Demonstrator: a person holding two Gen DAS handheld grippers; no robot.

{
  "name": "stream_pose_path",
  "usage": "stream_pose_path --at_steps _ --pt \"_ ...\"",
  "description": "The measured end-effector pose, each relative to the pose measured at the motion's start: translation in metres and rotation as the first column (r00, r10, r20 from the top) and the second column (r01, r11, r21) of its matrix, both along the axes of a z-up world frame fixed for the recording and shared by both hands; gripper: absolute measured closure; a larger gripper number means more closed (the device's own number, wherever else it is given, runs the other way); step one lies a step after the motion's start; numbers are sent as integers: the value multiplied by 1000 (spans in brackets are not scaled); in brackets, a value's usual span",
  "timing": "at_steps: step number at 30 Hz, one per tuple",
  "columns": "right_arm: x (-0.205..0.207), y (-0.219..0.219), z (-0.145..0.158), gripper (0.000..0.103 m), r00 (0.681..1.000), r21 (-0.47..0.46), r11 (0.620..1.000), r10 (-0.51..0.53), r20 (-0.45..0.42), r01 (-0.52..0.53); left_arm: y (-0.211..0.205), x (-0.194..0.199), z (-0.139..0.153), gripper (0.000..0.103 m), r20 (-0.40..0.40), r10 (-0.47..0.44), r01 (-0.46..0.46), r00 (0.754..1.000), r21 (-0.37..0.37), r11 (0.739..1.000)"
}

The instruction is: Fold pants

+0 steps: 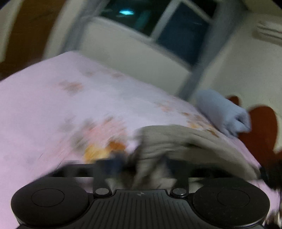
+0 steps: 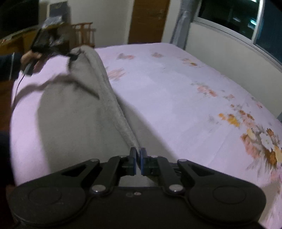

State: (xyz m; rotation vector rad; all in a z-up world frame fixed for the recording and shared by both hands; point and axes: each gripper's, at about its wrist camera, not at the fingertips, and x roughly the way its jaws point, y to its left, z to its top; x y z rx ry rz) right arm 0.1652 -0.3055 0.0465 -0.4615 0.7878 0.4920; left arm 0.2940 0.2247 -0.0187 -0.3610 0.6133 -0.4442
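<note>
Grey pants (image 2: 79,114) lie on a pink flowered bed sheet (image 2: 167,88), with one long edge raised into a ridge. My right gripper (image 2: 138,155) is shut on the near end of that ridge, its blue pads pinching the cloth. The far end rises to my left gripper (image 2: 70,56), which a hand (image 2: 30,56) holds at the bed's far left corner. The left wrist view is blurred. There my left gripper (image 1: 146,162) has its fingers wide apart, and bunched pants (image 1: 176,141) lie between and beyond them.
A rolled pale blue cloth (image 1: 222,112) rests at the bed's edge by a red headboard (image 1: 260,132). A wall with a dark window (image 2: 229,12) and a grey curtain (image 2: 183,21) runs along the far side. A wooden chair (image 2: 84,33) stands past the bed.
</note>
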Motion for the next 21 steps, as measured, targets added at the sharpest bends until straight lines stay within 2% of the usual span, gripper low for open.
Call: stream_pose_path --at_steps 1,2,4,5,8,10,12,14,16,20,21 --pt "-11 4 -12 103 1000 1 1000 -9 -23 9 10 -17 -5 0 -20 73 -73 997 -15 997" --pt "-18 6 -23 103 999 13 1000 -24 -44 25 20 -32 -9 0 -40 99 -101 994 -49 994" --pt "-26 7 -45 103 996 24 998 -51 -80 53 33 -60 -16 0 -142 139 -149 980 -65 987" --pt "-27 7 -52 103 994 31 997 -62 -91 65 37 -73 -17 0 -157 156 -169 975 -78 983" --pt "-28 9 -60 103 993 38 996 -82 -88 86 34 -105 -16 1 -177 191 -204 965 -58 977" --pt "-28 10 -59 103 993 44 995 -89 -72 92 25 -117 -16 10 -202 204 -218 958 -53 974" --pt "-28 10 -57 103 993 58 993 -98 -59 101 14 -120 -16 13 -232 215 -239 949 -80 968" --pt "-33 9 -56 103 993 70 992 -104 -54 107 7 -119 -19 23 -267 187 -228 946 -134 964" --pt "-37 5 -59 103 993 87 990 -109 -52 113 -10 -109 -24 40 -323 177 -229 930 -131 965" --pt "-47 3 -64 103 992 98 988 -116 -44 120 -44 -86 -36 54 -397 216 -253 892 -41 967" --pt "-47 2 -65 103 992 100 988 -117 -46 121 -49 -82 -37 69 -403 240 -270 883 -18 963"
